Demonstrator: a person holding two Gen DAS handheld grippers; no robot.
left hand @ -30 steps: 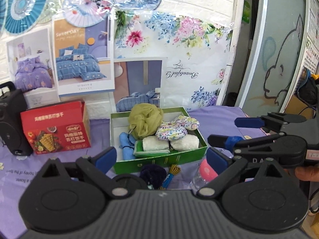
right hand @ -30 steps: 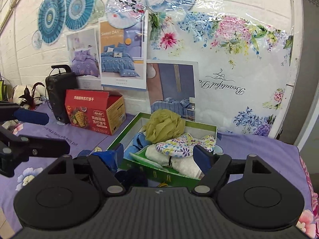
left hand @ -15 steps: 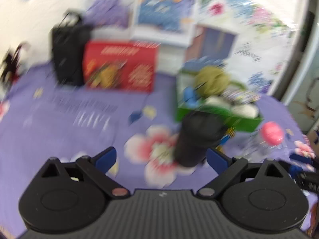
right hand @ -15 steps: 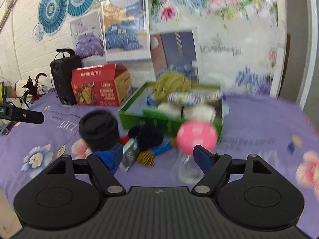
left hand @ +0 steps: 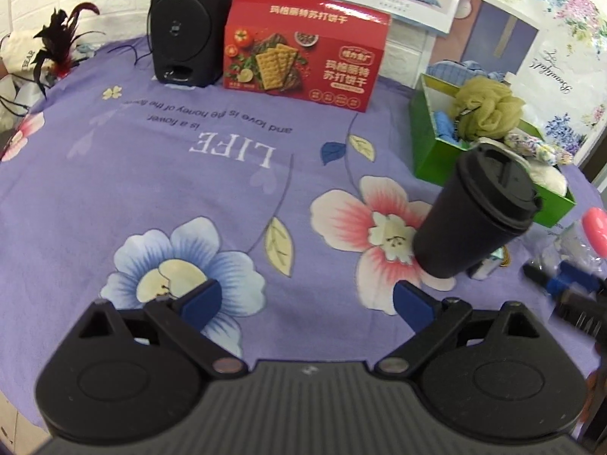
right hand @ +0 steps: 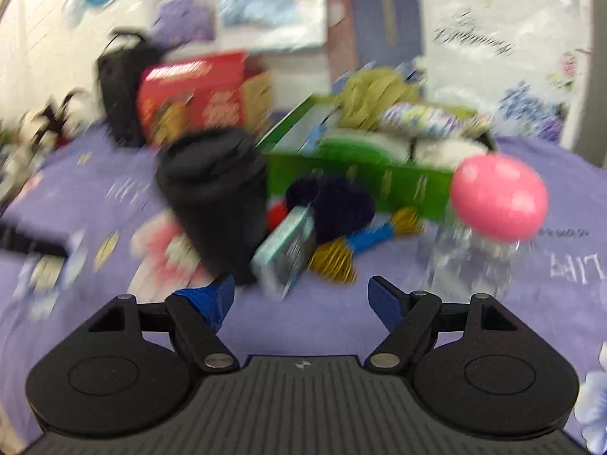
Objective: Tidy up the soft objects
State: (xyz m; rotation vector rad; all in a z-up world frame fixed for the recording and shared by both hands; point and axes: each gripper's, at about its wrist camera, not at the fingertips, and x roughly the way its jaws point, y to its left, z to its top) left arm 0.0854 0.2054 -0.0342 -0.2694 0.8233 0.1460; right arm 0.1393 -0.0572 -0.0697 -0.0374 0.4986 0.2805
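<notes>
A green box (left hand: 430,151) (right hand: 353,182) holds soft things: an olive mesh puff (left hand: 487,108) (right hand: 375,89), a floral pouch (right hand: 428,119), white towels (right hand: 444,149) and a blue cloth (left hand: 444,123). In front of it lie a dark navy fluffy ball (right hand: 334,203), a gold and blue tassel (right hand: 353,244) and a teal packet (right hand: 286,250). My left gripper (left hand: 305,305) is open over bare cloth, left of a black lidded cup (left hand: 480,212). My right gripper (right hand: 303,297) is open, nothing between its fingers, just short of the packet. The right view is blurred.
A clear bottle with a pink cap (right hand: 497,201) (left hand: 595,223) stands right of the pile. A red cracker box (left hand: 303,51) and a black speaker (left hand: 186,22) stand at the back by the wall. The purple flowered tablecloth (left hand: 189,174) spreads wide on the left.
Both grippers have come down toward the table. The left view swung left and tilted down onto the cloth. The cup, packet and bottle now loom larger in the right view.
</notes>
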